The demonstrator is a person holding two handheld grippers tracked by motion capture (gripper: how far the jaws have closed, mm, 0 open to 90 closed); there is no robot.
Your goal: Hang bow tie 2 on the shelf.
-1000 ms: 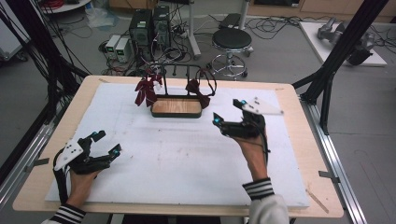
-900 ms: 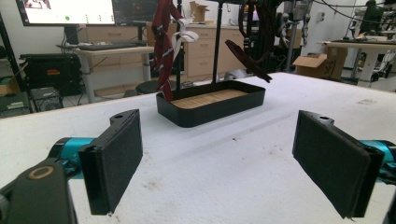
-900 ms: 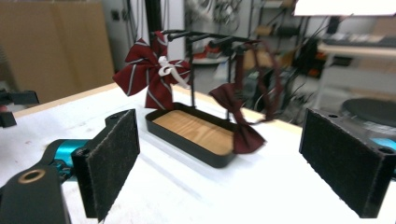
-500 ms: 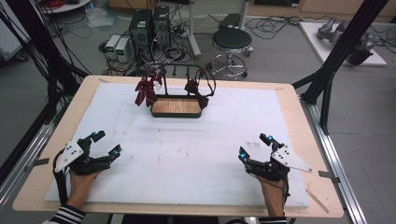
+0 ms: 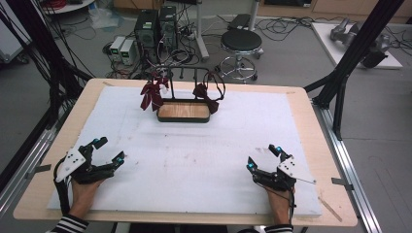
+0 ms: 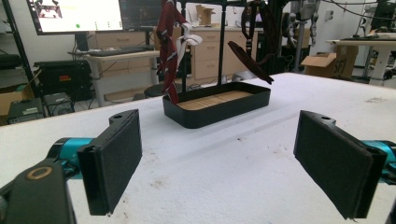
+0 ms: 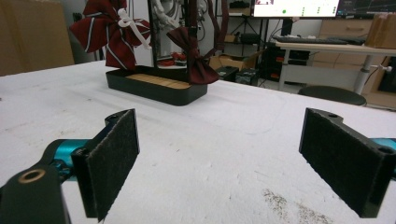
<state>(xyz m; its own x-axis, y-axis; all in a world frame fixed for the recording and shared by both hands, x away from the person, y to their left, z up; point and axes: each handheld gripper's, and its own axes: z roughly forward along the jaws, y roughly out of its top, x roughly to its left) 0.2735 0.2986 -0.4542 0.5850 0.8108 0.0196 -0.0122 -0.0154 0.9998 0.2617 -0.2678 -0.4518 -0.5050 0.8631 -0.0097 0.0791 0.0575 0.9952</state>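
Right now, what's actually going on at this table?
Nothing is being handled. A person rests the left hand-held gripper and the right hand-held gripper on the white mat near the table's front edge, both with jaws wide open and empty. At the far side, a black stand with a wooden tray holds a striped bow and a dark bow tie, untouched.

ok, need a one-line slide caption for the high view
Both hand-held grippers, left and right, rest open at the near edge of the white table mat; two dark red bow ties hang on the black wooden-based stand.
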